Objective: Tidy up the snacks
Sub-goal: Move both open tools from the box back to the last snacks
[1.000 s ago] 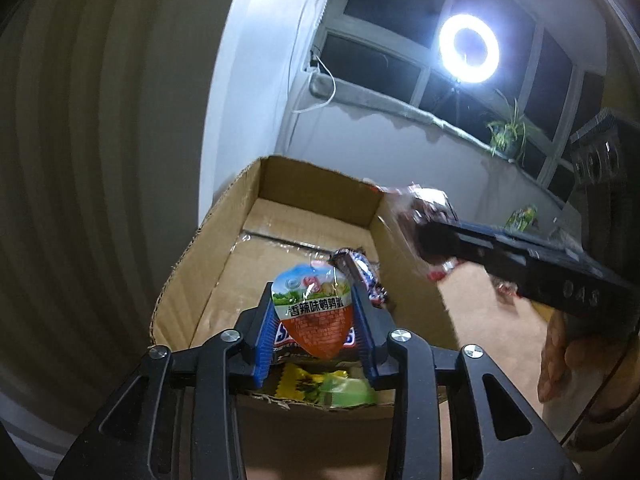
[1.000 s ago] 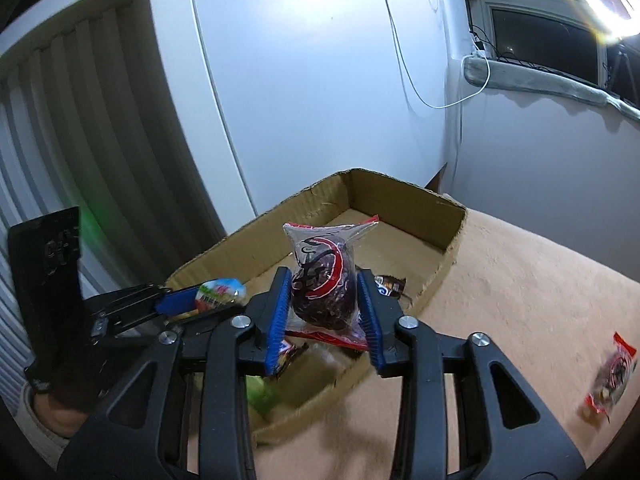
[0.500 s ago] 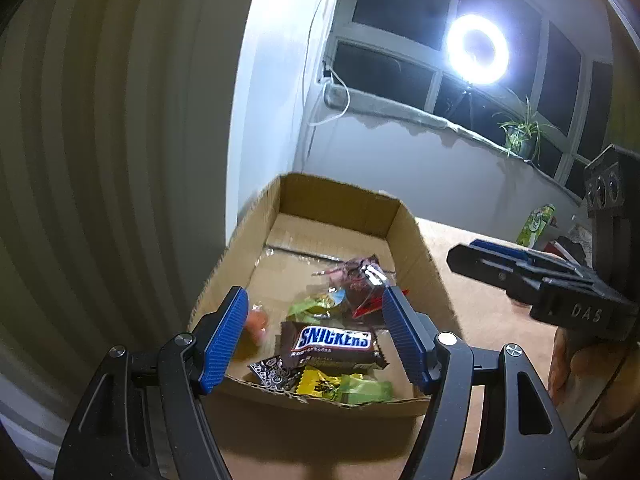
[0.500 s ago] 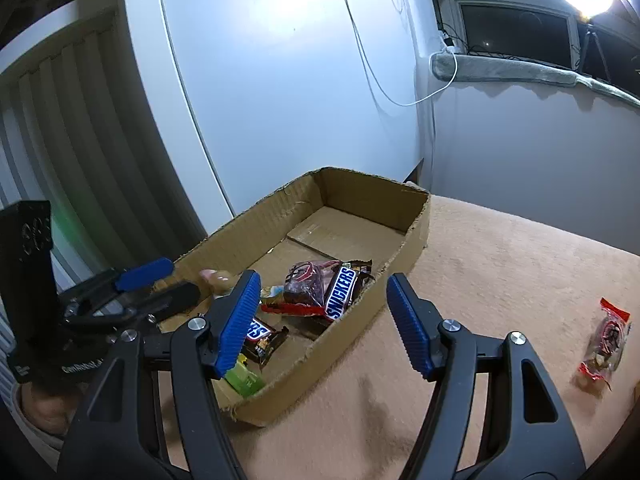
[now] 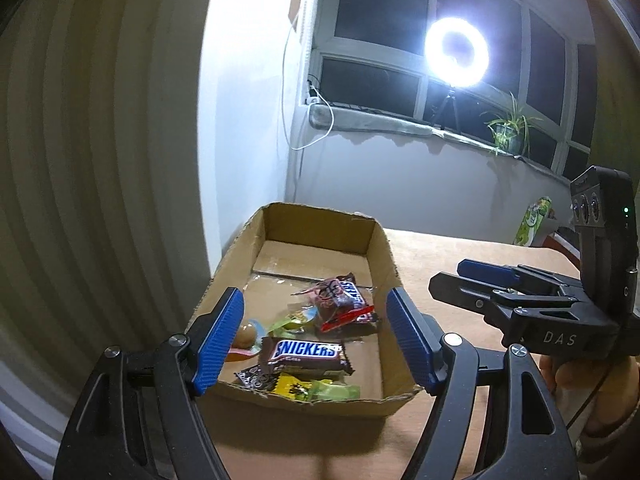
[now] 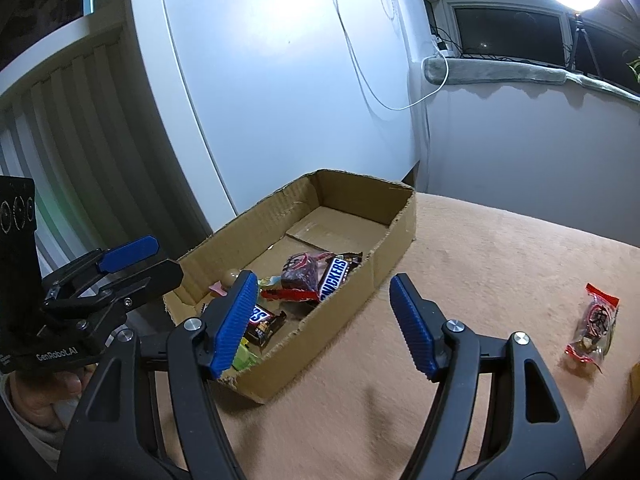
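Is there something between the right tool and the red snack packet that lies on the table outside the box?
Nothing visible does. The red snack packet lies alone on the bare table, off to the side of the open right tool. The cardboard box stands on the tool's other side, away from that path.

Snacks in an open box (image 5: 382, 248)
Snickers bar (image 5: 306, 354) flat among wrappers; one red packet (image 6: 592, 326) lies apart on the tabletop.

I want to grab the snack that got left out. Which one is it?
Find the cardboard box on the tan table. Look to its right, out on the bare cloth: the red-edged clear packet with dark snacks inside lies alone, while every other treat sits in the box.
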A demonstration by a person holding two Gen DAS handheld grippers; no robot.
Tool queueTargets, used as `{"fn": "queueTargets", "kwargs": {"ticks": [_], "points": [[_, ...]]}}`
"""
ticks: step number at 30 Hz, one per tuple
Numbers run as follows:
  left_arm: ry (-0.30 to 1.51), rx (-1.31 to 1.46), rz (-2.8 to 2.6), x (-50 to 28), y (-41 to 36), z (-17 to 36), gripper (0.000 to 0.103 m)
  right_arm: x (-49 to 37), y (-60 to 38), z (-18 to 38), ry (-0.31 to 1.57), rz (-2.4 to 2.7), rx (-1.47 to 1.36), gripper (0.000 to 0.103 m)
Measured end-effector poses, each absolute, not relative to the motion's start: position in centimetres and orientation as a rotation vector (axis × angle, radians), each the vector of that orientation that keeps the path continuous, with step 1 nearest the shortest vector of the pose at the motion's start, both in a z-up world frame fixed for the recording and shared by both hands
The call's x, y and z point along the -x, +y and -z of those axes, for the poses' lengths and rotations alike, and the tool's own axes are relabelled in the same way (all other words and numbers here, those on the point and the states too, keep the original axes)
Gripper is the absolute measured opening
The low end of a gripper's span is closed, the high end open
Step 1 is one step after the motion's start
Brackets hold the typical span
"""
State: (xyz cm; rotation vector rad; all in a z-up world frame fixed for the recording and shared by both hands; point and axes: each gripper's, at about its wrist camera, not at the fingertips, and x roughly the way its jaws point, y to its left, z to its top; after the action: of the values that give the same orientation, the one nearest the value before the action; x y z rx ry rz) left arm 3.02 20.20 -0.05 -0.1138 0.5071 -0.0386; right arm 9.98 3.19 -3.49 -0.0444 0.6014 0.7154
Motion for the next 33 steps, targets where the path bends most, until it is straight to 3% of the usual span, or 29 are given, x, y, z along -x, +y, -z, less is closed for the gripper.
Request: {"fn": "queueTargets", "kwargs": {"ticks": [9, 12, 30, 33], "points": [[0.516, 0.071, 0.075, -3.4, 17.5, -0.2, 0.074, -10.0, 0.1, 3.8, 0.602, -0.683, 0.004, 0.071], [0.522, 0.060, 0.092, -3.6, 16.5, -0.2, 0.079, -10.1, -1.4, 4.1, 0.603, -0.662, -0.017, 0.071], [0.581, -0.042, 0.243, -5.9, 7.8, 0.0, 0.079, -11.4, -12.9, 5.9, 0.617, -0.490, -0.155, 0.072], [0.591, -0.056, 0.271, -6.3, 6.3, 0.3, 0.079, -11.7, -14.9, 6.6, 0.644, -0.453, -0.172, 0.077]]}}
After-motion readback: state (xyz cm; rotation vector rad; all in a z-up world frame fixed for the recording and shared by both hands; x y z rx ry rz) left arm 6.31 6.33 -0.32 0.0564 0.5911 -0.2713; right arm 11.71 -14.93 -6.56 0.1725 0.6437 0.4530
